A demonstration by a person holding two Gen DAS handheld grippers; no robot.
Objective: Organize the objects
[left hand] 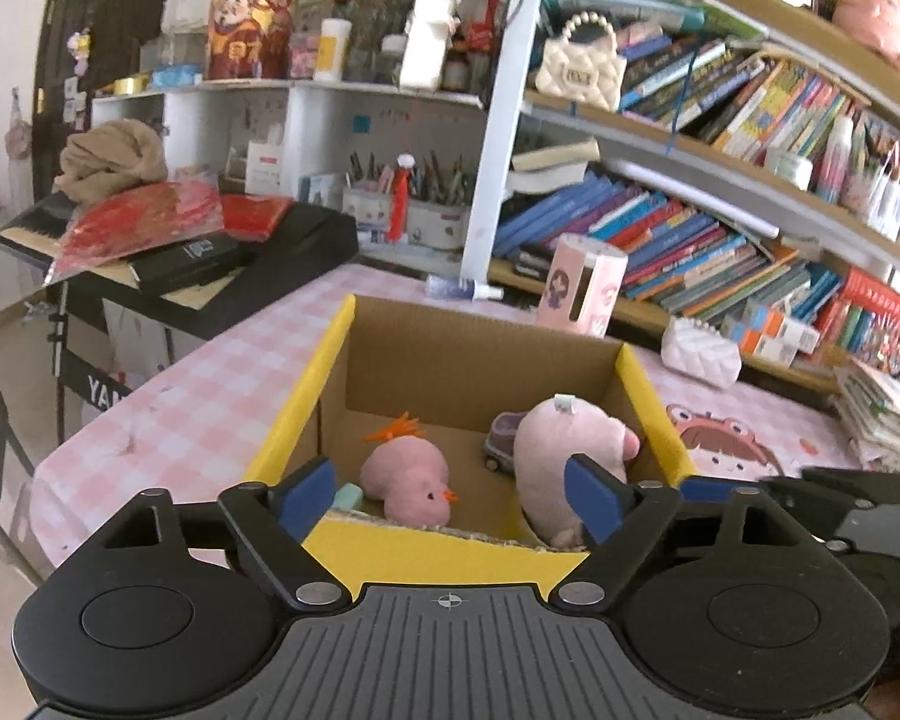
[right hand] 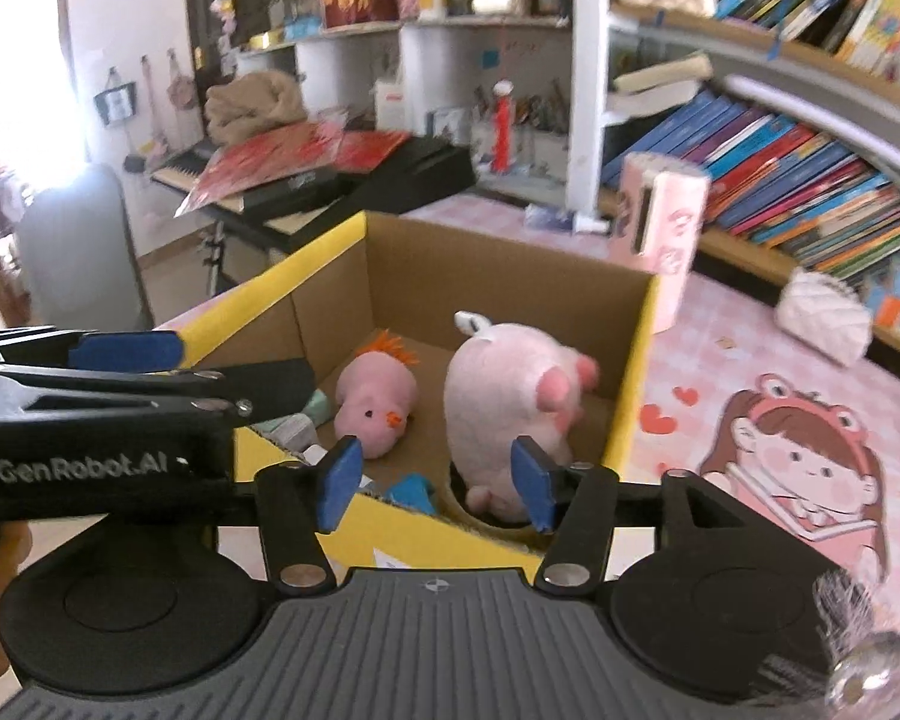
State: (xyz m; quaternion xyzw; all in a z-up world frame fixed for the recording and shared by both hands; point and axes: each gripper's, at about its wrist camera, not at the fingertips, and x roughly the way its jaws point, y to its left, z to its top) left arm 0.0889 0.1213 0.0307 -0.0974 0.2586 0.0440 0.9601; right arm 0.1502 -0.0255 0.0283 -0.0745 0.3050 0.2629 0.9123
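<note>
A cardboard box with yellow outer walls stands on the tabletop, which wears a pink checked cloth, close to its near edge. Inside the box lie a small pink plush bird with an orange tuft, toward the left wall, and a larger pink plush pig leaning by the right wall; a grey toy car sits behind the pig, partly hidden. The left tongs hang over the near wall of the box, blue pads spread wide, with nothing pressed between them. The right tongs hover just beside them over the same near wall, pads parted at a middling width and also empty; the pig's lower end shows past the right pad without touching it. From the right wrist view the left tongs appear side-on at the left. Beyond the box, toward the far edge, stand a pink carton and a white quilted purse, well apart from the box.
</note>
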